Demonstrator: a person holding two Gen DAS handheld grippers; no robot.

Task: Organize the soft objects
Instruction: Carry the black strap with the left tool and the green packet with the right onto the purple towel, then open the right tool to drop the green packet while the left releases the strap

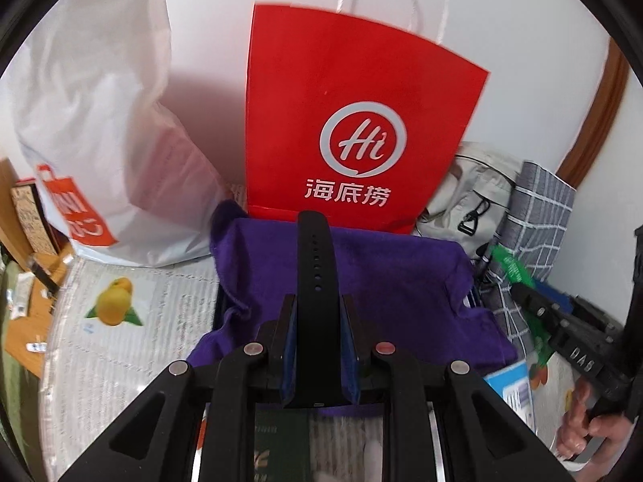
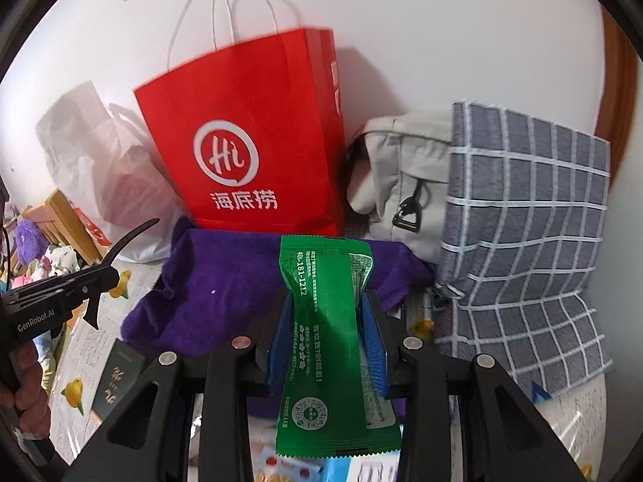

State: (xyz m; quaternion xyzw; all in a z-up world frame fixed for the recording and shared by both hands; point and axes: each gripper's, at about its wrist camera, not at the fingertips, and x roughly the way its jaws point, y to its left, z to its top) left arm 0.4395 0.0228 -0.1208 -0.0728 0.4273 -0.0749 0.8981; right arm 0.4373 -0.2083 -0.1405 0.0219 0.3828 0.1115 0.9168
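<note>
My left gripper (image 1: 317, 301) is shut on a black perforated watch strap (image 1: 315, 249), which sticks out forward between the blue pads. My right gripper (image 2: 329, 301) is shut on a green foil packet (image 2: 321, 341) that hangs across its pads. Both hover over a crumpled purple cloth (image 1: 402, 281) lying on the printed table cover in front of a red paper bag (image 1: 353, 120). The right wrist view catches the left gripper (image 2: 110, 275) at the left edge with the strap (image 2: 132, 233) curving up. In the left wrist view the green packet (image 1: 510, 265) shows at the right.
A white plastic bag (image 1: 100, 120) stands left of the red bag. On the right are a beige bag (image 2: 402, 160) with a black clip and a grey checked cloth (image 2: 522, 221). A dark booklet (image 2: 116, 377) lies near the purple cloth. A hand (image 1: 590, 429) grips the right tool.
</note>
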